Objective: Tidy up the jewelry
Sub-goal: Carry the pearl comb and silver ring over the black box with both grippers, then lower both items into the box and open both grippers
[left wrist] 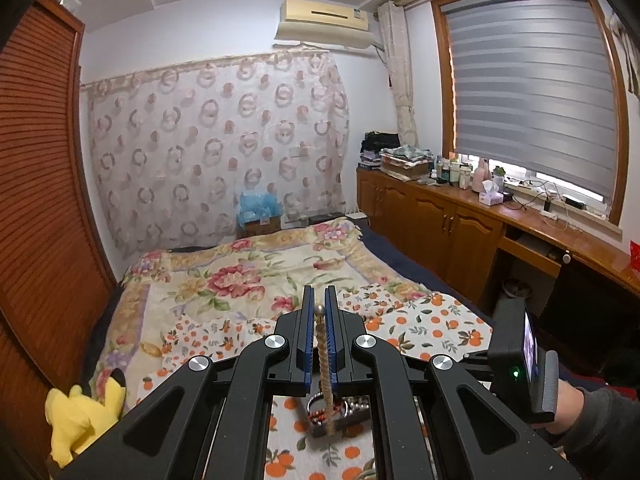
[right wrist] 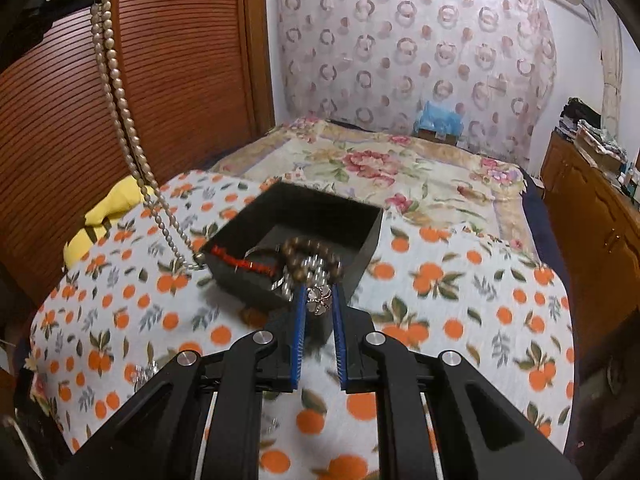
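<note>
A long strand of pale pearl beads (right wrist: 120, 120) hangs from the left gripper (left wrist: 319, 300), clamped tight on it, down to the black jewelry box (right wrist: 360, 256) on the orange-print cloth (right wrist: 460, 280); the right gripper (right wrist: 319, 300) pinches a silver flower-shaped charm (right wrist: 319, 299) over the box's bracelets.

1. Soft, even indoor light fills both views; daylight enters through the strip of glass below the grey zebra roller blind (left wrist: 528, 92) on the right
2. The glossy brown wooden desk top (left wrist: 560, 228) under it carries pale glare
3. Fisheye bending curves the ribbed brown wardrobe door (right wrist: 160, 80) and darkens the corners
4. In the right wrist view the open black square box (right wrist: 356, 248) and the near orange-print white cloth (right wrist: 460, 280) look motion-blurred
5. Shadows are faint
</note>
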